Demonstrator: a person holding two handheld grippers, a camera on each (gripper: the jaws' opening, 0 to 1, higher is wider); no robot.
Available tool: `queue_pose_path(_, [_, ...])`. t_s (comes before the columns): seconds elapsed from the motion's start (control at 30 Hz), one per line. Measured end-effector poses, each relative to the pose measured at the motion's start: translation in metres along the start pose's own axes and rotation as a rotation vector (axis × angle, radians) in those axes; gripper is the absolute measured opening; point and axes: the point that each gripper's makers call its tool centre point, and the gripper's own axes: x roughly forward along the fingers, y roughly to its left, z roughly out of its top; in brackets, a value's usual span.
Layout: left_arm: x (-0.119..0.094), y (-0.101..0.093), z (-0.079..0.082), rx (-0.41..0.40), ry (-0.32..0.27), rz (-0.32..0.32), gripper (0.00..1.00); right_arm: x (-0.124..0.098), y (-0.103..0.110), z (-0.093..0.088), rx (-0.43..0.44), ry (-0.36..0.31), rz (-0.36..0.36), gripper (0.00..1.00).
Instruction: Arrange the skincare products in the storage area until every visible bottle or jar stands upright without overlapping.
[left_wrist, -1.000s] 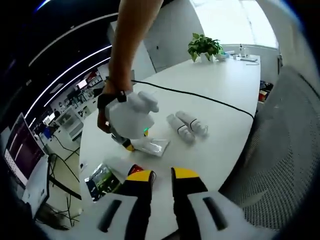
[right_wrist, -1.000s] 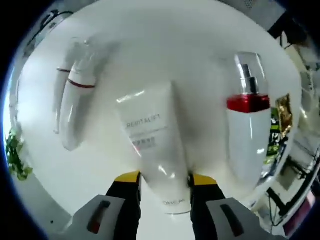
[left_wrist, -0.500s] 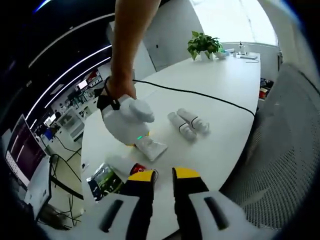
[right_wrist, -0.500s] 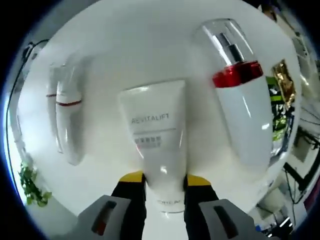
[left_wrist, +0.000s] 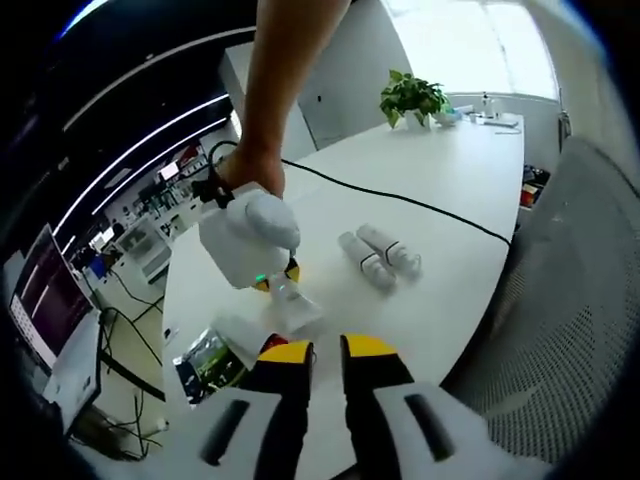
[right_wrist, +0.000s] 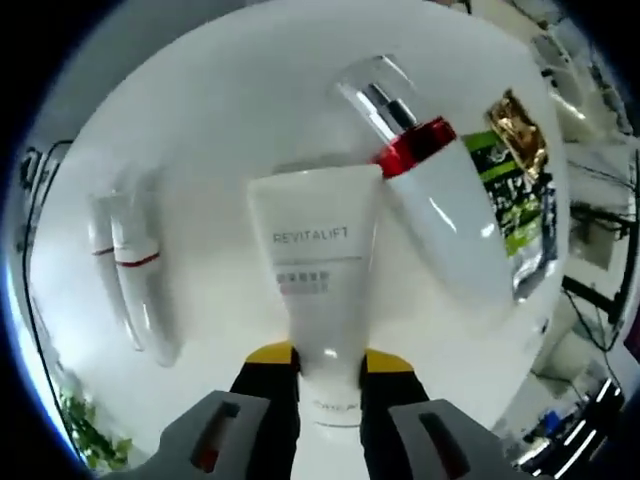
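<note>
The table (left_wrist: 440, 170) lies bare toward the plant (left_wrist: 412, 95), a cable (left_wrist: 400, 198) crossing it. The right gripper (right_wrist: 330, 358) clamps the tube (right_wrist: 320, 280) near its cap, crimped end pointing away. Beside it lies a pump bottle (right_wrist: 440, 220), red collar up-left, over a sachet (right_wrist: 520, 180). Two slim bottles (right_wrist: 135, 280) lie touching, well left. The left gripper (left_wrist: 322, 350) hovers near the table edge, jaws slightly parted, empty.

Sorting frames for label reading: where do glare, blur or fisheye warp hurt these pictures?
Right gripper view: the white tube is sharp, its print readable; bright streaks on the red-collared bottle; the two slim tubes at the left look soft and bent. Left gripper view: the window is blown out, and the table edge curves with the lens.
</note>
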Motion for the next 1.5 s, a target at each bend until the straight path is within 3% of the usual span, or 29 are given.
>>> queue_pose_path(0.07, [0.0, -0.001, -0.001, 0.006, 0.008, -0.002, 0.14, -0.005, 0.0, -0.004, 0.038, -0.002, -0.002, 0.15])
queue_pose_path(0.23, [0.0, 0.001, -0.002, 0.004, 0.008, 0.003, 0.14, -0.016, 0.013, -0.019, 0.038, 0.027, -0.004, 0.15])
queue_pose_path(0.5, [0.0, 0.002, 0.0, 0.0, -0.002, 0.011, 0.16, -0.039, 0.023, -0.03, 0.343, -0.048, -0.086, 0.15])
queue_pose_path(0.7, [-0.001, -0.001, 0.004, -0.021, -0.02, -0.006, 0.17, -0.07, 0.034, -0.024, 0.634, -0.15, -0.208, 0.15])
queue_pose_path(0.8, [-0.002, 0.0, 0.005, -0.024, -0.026, -0.003, 0.18, -0.083, 0.041, -0.017, 0.824, -0.231, -0.273, 0.14])
queue_pose_path(1.0, [-0.004, 0.001, 0.012, -0.034, -0.055, 0.006, 0.19, -0.111, 0.06, -0.002, 1.059, -0.342, -0.356, 0.14])
queue_pose_path(1.1, [-0.005, 0.001, 0.015, -0.038, -0.07, 0.007, 0.19, -0.128, 0.06, 0.005, 1.206, -0.439, -0.419, 0.14])
queue_pose_path(1.23, [-0.006, 0.0, 0.017, -0.04, -0.082, 0.0, 0.2, -0.146, 0.058, 0.016, 1.332, -0.537, -0.468, 0.15])
queue_pose_path(1.27, [-0.007, 0.0, 0.02, -0.052, -0.097, -0.004, 0.2, -0.155, 0.057, 0.023, 1.389, -0.595, -0.488, 0.15])
queue_pose_path(1.43, [-0.018, 0.003, 0.043, -0.216, -0.222, -0.036, 0.21, -0.17, 0.056, 0.044, 1.501, -0.725, -0.515, 0.15])
queue_pose_path(1.5, [-0.022, 0.004, 0.052, -0.271, -0.271, -0.053, 0.25, -0.169, 0.061, 0.053, 1.518, -0.742, -0.51, 0.15])
